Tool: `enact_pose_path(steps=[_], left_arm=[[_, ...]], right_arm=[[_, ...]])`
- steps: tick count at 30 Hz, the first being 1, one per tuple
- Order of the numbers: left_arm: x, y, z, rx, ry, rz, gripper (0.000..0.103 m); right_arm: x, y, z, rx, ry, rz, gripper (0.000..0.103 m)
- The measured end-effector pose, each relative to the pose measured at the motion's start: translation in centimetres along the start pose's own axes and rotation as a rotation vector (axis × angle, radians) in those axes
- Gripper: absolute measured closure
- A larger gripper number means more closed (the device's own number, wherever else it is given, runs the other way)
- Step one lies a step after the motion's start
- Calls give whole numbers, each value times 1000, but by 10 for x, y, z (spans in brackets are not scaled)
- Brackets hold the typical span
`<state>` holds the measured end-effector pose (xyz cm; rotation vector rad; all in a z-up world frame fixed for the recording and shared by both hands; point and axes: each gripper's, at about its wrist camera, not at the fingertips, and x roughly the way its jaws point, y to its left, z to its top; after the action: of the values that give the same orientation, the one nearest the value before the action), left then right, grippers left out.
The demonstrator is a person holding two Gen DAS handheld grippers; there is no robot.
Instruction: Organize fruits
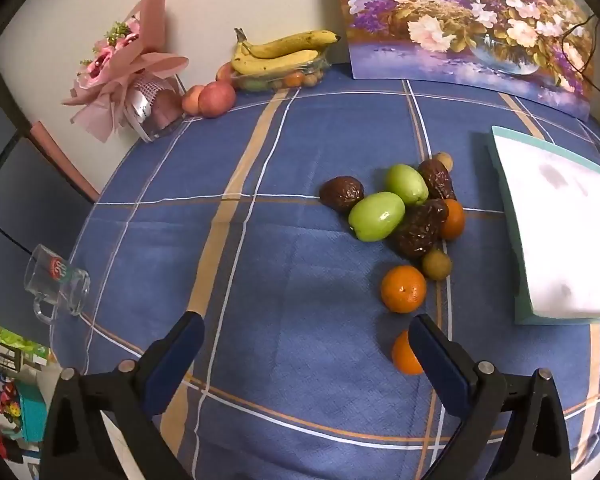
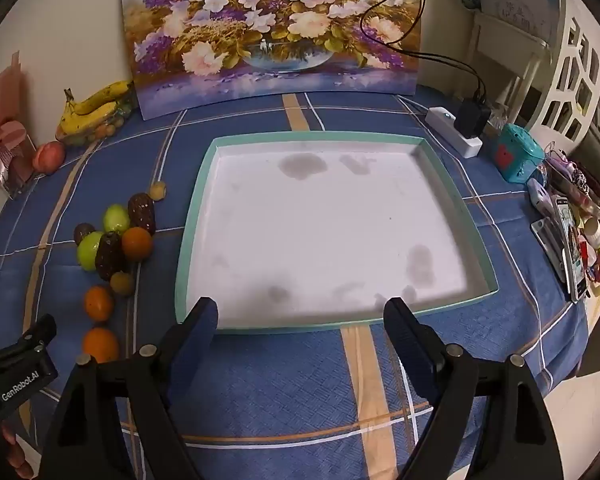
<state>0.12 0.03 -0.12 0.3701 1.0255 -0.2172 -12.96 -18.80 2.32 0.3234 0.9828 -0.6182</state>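
Observation:
A heap of small fruit lies on the blue checked tablecloth [image 1: 260, 264]: two green fruits [image 1: 376, 216], dark wrinkled dates [image 1: 342, 193], oranges [image 1: 403, 289] and small yellowish round fruits [image 1: 437, 265]. One orange [image 1: 405, 354] sits just left of my left gripper's right finger. My left gripper [image 1: 306, 346] hangs open over bare cloth, nothing between its fingers. A shallow white tray with a teal rim [image 2: 198, 200] stands right of the heap, with no fruit in it. My right gripper [image 2: 300, 320] is open above the tray's near rim.
Bananas [image 1: 278, 54] on a clear container, peaches [image 1: 216, 98] and a pink bouquet [image 1: 128, 72] stand along the back wall beside a flower painting [image 2: 276, 28]. A glass mug [image 1: 54, 282] sits at the left table edge. A power strip [image 2: 456, 130], teal box and clutter fill the right side.

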Motion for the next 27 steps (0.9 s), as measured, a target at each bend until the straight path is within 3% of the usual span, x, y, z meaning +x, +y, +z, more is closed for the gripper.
enact_pose_path(steps=[3, 6, 27], left_arm=[[2, 7, 3, -11, 5, -20, 0], [-5, 2, 1, -7, -38, 19, 0], [-6, 10, 3, -41, -68, -64, 0]], right_arm=[[-1, 3, -1, 5, 1, 21, 17], [3, -1, 0, 8, 14, 36, 17], [6, 2, -2, -1, 23, 19, 17]])
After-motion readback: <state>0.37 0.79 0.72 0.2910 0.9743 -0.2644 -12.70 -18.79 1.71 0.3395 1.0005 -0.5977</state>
